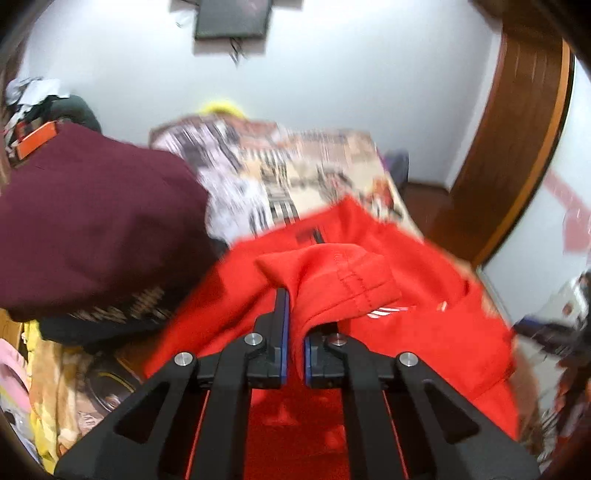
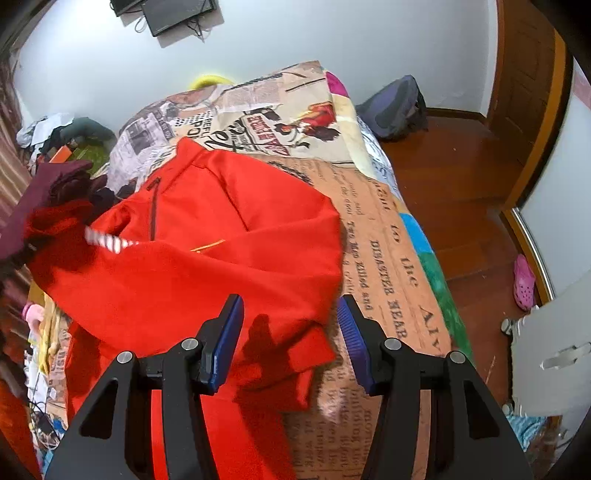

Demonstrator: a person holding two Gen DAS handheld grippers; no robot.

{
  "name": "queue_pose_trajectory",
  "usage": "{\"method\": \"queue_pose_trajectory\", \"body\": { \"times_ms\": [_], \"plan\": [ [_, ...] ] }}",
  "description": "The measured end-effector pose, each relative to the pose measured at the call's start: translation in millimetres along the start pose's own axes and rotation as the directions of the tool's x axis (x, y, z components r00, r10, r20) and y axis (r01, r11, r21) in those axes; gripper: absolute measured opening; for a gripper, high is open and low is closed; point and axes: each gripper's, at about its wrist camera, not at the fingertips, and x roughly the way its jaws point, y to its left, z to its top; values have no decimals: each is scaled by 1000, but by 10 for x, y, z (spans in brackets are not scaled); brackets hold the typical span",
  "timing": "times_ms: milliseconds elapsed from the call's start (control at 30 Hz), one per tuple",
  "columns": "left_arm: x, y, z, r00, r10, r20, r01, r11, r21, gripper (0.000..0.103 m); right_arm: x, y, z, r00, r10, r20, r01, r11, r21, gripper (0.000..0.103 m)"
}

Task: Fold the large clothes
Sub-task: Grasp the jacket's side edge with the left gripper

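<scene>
A red jacket (image 2: pixel 207 258) lies spread over a bed covered by a newspaper-print bedspread (image 2: pixel 384 236), its collar toward the far end of the bed and its dark front zip (image 2: pixel 153 210) showing. The left gripper (image 1: pixel 293 317) is clenched on a bunched fold of the red cloth, which rises between its blue pads (image 1: pixel 282 325) and drapes over the right-hand one; a hem with stitching and a patch of white stripes (image 1: pixel 384 312) hang just beyond the tips. The left wrist view is blurred, so finer detail of the grip cannot be read. The right gripper (image 2: pixel 291 314) hovers over the near right edge of the jacket with its jaws apart and nothing pinched between them; the red cloth lies under the left finger and the bedspread under the right one. On the left side of the bed a dark maroon garment (image 1: pixel 92 221) is heaped beside the jacket and crowds that edge, with yellow and pink cloth (image 1: pixel 40 369) lower down beside it. Further back on that side sits a pile of clutter with an orange box (image 2: pixel 61 154). Right of the bed is a wooden floor (image 2: pixel 461 177), with a dark backpack (image 2: pixel 395 107) against the white wall, a pink clog (image 2: pixel 524 282) near the door frame (image 2: pixel 532 147), and a grey panel (image 2: pixel 554 350) at the near right. A dark screen (image 2: pixel 177 14) hangs on the wall above the bed.
</scene>
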Motion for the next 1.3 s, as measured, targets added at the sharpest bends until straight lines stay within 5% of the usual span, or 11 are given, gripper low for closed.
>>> {"method": "queue_pose_trajectory", "body": {
  "times_ms": [200, 433, 600, 867, 1067, 1233, 1300],
  "plan": [
    [-320, 295, -60, 997, 58, 58, -56, 997, -47, 5, 253, 156, -105, 997, 17, -70, -19, 999, -25, 49],
    [-50, 596, -530, 988, 143, -65, -148, 985, -83, 5, 355, 258, -250, 995, -20, -102, 13, 997, -75, 53],
    [-10, 783, -815, 957, 268, -109, -277, 958, -70, 5, 342, 241, -265, 993, -22, -114, 13, 997, -79, 53],
    [146, 1087, -1225, 943, 264, -203, -291, 950, -112, 5, 352, 296, -295, 994, -36, -107, 28, 997, -74, 55],
    [450, 1211, -1553, 915, 238, -326, -296, 945, -139, 15, 344, 312, -303, 993, -44, -110, 35, 997, -75, 55],
    [447, 1157, -1584, 886, 314, -342, -348, 937, -40, 29, 331, 335, -291, 991, -53, -122, 42, 995, -94, 55],
    [375, 1176, -1529, 890, 312, -333, -343, 939, -38, 34, 322, 348, -269, 990, -57, -125, 44, 994, -103, 55]
  ]
}}
